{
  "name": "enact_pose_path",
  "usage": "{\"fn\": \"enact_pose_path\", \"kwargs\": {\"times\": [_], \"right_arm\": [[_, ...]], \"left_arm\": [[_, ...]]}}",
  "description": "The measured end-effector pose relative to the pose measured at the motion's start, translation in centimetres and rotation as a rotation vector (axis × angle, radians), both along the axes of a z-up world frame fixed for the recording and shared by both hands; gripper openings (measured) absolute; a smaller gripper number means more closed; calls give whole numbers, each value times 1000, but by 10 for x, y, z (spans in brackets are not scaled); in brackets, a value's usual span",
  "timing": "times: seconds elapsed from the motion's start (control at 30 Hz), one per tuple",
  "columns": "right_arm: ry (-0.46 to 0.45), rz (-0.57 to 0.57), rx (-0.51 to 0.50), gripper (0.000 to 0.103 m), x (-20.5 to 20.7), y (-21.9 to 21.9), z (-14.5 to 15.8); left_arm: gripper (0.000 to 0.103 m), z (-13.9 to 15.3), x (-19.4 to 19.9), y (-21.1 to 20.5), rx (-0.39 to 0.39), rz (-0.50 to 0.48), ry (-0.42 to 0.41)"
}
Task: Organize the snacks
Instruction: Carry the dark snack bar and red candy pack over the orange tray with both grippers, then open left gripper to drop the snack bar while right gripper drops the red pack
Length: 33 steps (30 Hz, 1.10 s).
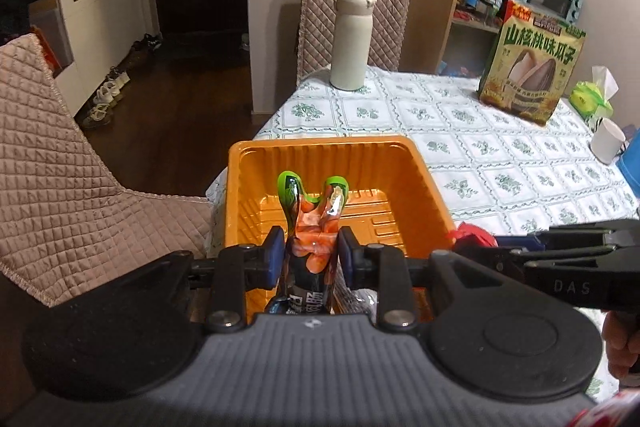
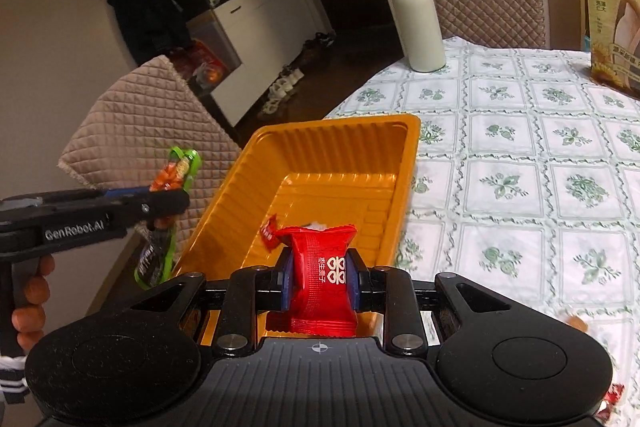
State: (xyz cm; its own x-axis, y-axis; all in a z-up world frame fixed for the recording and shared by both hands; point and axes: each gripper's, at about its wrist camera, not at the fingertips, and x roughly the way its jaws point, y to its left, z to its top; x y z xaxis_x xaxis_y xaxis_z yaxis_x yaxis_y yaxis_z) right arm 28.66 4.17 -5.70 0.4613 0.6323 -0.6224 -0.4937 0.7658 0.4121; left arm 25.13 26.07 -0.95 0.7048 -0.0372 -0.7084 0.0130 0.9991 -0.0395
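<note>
Both tools were clamped: left tool [image 1: 311, 255] on the green-edged foil snack packet [image 1: 314, 223], right tool [image 2: 319, 281] on the red crinkled sachet [image 2: 322, 277], shiny orange plastic tray [image 2: 408, 163] just beyond

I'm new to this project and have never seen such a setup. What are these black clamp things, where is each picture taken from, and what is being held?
There is no robot here: a person holds a hand-operated clamp in each hand, with a camera on each looking along its two fingers. One picture is from the left clamp, the other from the right. The left gripper is pinching a green and orange snack packet; the right gripper is pinching a red snack packet. Both are at the near end of an orange tray on a table with a flowered cloth. A cream bottle and a big bag of sunflower seeds also stand on the table.
</note>
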Motion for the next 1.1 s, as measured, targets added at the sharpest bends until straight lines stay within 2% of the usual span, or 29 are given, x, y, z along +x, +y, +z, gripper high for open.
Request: {"fn": "enact_pose_path", "kwargs": {"times": [0.33, 0.63, 0.87, 1.1], "right_arm": [[4, -44, -29, 27, 32, 22, -10], [15, -80, -44, 27, 50, 21, -13], [17, -93, -47, 27, 53, 21, -13], [22, -83, -42, 27, 51, 24, -12]], "left_arm": [[26, -29, 50, 6, -10, -49, 66], [26, -51, 83, 1, -31, -71, 115], [27, -62, 92, 1, -54, -71, 131], [27, -55, 79, 11, -80, -52, 125]]}}
